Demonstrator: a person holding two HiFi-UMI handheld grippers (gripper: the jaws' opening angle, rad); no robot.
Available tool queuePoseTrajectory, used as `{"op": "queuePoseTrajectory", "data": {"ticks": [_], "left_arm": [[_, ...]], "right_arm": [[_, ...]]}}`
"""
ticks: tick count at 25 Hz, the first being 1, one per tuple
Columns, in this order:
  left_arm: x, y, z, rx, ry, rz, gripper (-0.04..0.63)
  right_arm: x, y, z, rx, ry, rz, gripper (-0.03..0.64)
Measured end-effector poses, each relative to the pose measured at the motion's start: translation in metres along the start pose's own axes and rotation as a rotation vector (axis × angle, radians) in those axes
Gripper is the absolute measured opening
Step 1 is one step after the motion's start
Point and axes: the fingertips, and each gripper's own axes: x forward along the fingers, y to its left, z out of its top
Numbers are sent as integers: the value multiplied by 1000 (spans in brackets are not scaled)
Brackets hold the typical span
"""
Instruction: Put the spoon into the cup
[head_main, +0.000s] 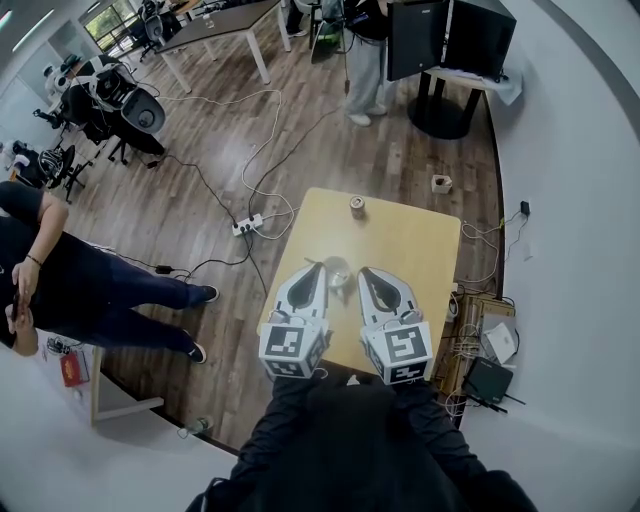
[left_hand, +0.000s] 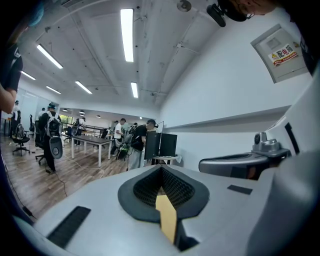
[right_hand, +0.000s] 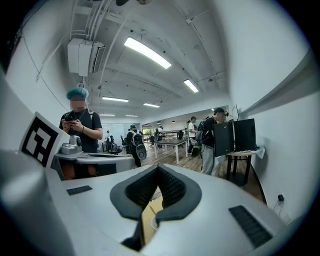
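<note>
**Head view:** two grippers, left (head_main: 316, 270) and right (head_main: 366, 272), lower centre over one table (head_main: 420, 250), with one cup (head_main: 338, 270) between their tips.

**Left gripper view:** jaws together, nothing held.

**Right gripper view:** jaws together, nothing held. Below them is the cup rim, and one thin spoon (right_hand: 152, 211) seemingly stands in it.

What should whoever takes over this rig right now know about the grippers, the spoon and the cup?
Left gripper: shut, empty, held over the table, just left of the cup.
Right gripper: shut, empty, just right of the cup.
Cup: upright on the table between the two gripper tips; neither appears to touch it.
Spoon: in the right gripper view a thin handle seems to rise from the cup, but it is small, so this is not certain.
Done: the spoon appears to be in the cup.
Left: confirm that from a clearer angle, then draw both grippers back.
</note>
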Motion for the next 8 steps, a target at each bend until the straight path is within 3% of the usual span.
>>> {"op": "queuePoseTrajectory", "data": {"ticks": [8], "left_arm": [[-2,0,-3,-10,13,11,34]], "right_arm": [[0,1,-1,-2,3,8,21]]}}
